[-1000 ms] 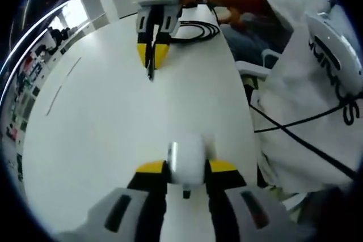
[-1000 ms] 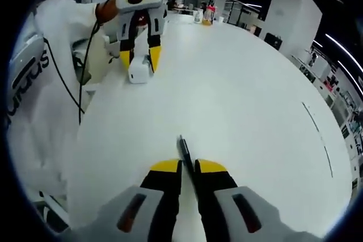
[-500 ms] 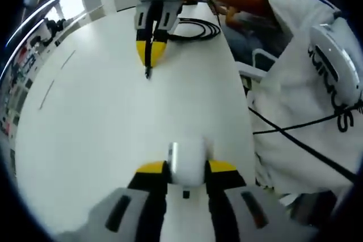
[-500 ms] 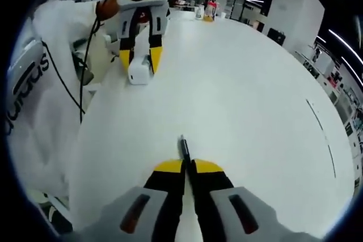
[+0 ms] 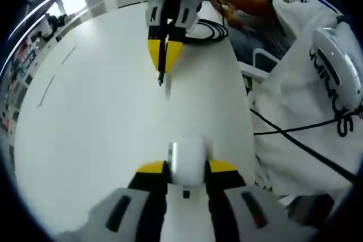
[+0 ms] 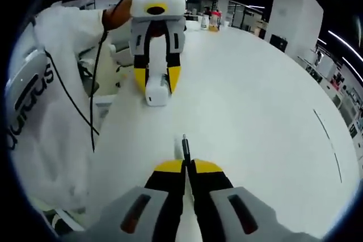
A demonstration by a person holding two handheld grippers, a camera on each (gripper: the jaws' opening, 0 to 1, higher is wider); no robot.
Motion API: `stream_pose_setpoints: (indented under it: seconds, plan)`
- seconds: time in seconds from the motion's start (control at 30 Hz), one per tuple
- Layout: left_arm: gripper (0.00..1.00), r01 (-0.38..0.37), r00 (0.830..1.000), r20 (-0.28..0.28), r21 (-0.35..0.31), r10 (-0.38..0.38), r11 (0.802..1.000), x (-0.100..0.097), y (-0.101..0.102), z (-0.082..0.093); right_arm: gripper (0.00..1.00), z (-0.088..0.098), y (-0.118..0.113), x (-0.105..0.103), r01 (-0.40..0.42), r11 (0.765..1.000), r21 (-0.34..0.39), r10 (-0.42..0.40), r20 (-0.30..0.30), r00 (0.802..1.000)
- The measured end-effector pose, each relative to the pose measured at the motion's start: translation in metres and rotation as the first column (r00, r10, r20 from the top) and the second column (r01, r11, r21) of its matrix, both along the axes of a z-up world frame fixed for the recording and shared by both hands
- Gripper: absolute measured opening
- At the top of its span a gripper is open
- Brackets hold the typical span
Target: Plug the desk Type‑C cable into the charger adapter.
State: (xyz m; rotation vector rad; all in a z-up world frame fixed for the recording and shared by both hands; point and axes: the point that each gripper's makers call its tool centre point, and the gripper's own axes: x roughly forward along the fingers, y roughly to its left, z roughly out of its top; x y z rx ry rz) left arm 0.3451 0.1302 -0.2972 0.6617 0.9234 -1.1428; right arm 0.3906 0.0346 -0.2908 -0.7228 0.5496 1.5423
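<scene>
The left gripper (image 5: 186, 167) clamps a smooth, rounded white charger adapter (image 5: 186, 162). The right gripper (image 6: 184, 166) pinches a thin black cable plug (image 6: 185, 147) above the glossy white table (image 6: 255, 100).

Left gripper view: charger adapter (image 5: 186, 162) on table (image 5: 102, 123) at 6 o'clock, cable plug (image 5: 161, 76) at 12, coiled cable (image 5: 207, 29) behind at 1, person's sleeve (image 5: 300, 83) at 3
</scene>
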Motion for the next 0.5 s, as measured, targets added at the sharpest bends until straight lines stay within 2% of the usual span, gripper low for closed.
stream_pose_setpoints:
  seconds: [0.1, 0.5]
  plan:
    - [0.24, 0.002, 1.000, 0.000, 0.002, -0.002, 1.000, 0.001, 0.000, 0.000, 0.03, 0.001, 0.007, -0.008, -0.009, 1.000, 0.009, 0.009, -0.005, 1.000]
    - [0.24, -0.002, 1.000, 0.002, 0.009, 0.002, 1.000, 0.010, -0.003, 0.001, 0.03, 0.001, 0.020, -0.020, 0.007, 1.000, 0.025, -0.007, 0.004, 1.000]
